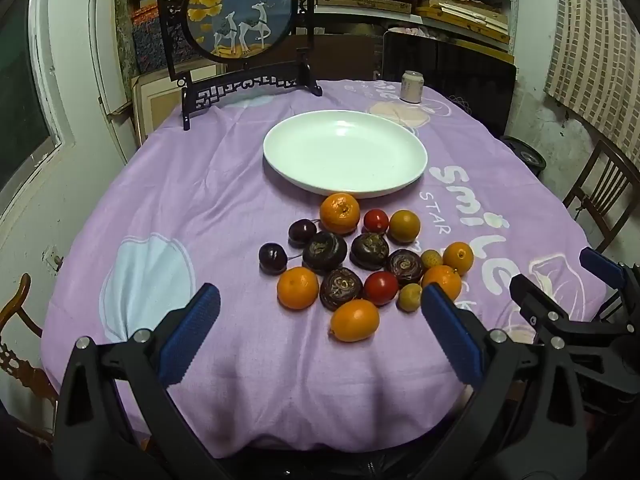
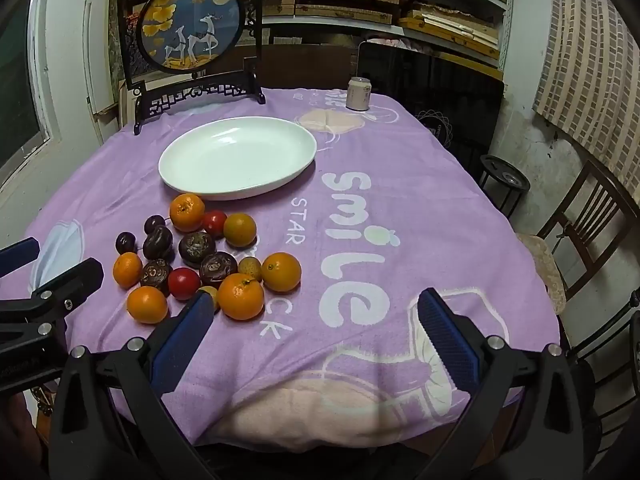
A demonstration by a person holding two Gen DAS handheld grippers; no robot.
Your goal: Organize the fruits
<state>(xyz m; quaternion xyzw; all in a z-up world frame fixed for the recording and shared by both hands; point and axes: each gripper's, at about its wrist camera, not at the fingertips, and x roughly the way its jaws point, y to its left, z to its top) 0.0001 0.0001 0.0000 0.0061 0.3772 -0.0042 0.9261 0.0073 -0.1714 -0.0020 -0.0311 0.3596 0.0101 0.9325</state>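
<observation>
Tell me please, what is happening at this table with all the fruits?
A person holds a hand-held gripper in each hand above a table with a purple cloth. The left hand-held gripper and the right hand-held gripper are both open and hold nothing. A pile of small fruits, orange, red and dark ones, lies on the cloth just in front of an empty white plate. No fruit is on the plate yet.

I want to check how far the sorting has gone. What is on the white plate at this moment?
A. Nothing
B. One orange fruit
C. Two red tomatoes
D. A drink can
A: the white plate holds nothing, and all the fruits lie in a cluster on the purple cloth in front of it, while the can stands on the cloth behind the plate.
</observation>
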